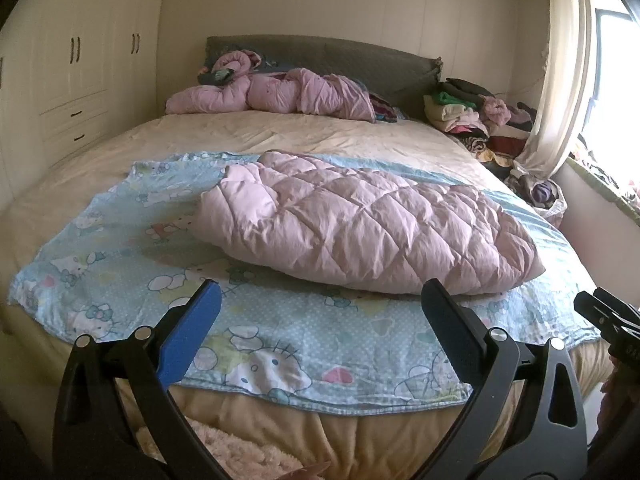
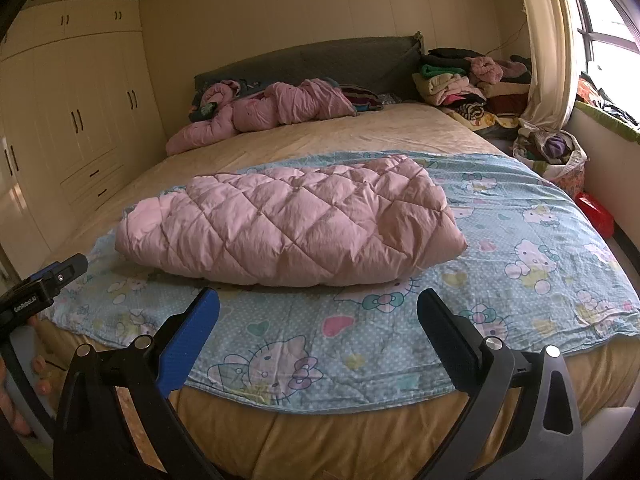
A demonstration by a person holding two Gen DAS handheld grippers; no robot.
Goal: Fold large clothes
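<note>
Both claws are held spread wide and empty at the foot of the bed (image 1: 360,440); nothing is gripped by the left claw (image 1: 320,312) or by the right claw (image 2: 318,312). Each is poised over the near hem of the blue cartoon-cat sheet (image 1: 280,340), apart from the cloth.

On that sheet, beyond the claws and clear of them, the pink quilted coat (image 1: 360,228) lies as a thick, rounded bundle, apparently already folded at least once. Seen from the right claw, the pink quilted coat (image 2: 288,224) sits ahead and slightly to the left; from the left claw it sits ahead and to the right, so it lies between the two.

The step in hand is judged to be the pause between folds. For the next move, a reach forward to the bundle's near edge or ends is called for, with a firm pinch through several puffy layers, since such padding is likely to spring open.

Behind the coat, by the grey headboard (image 1: 380,56), a second pink padded garment (image 1: 272,94) is left crumpled.
</note>
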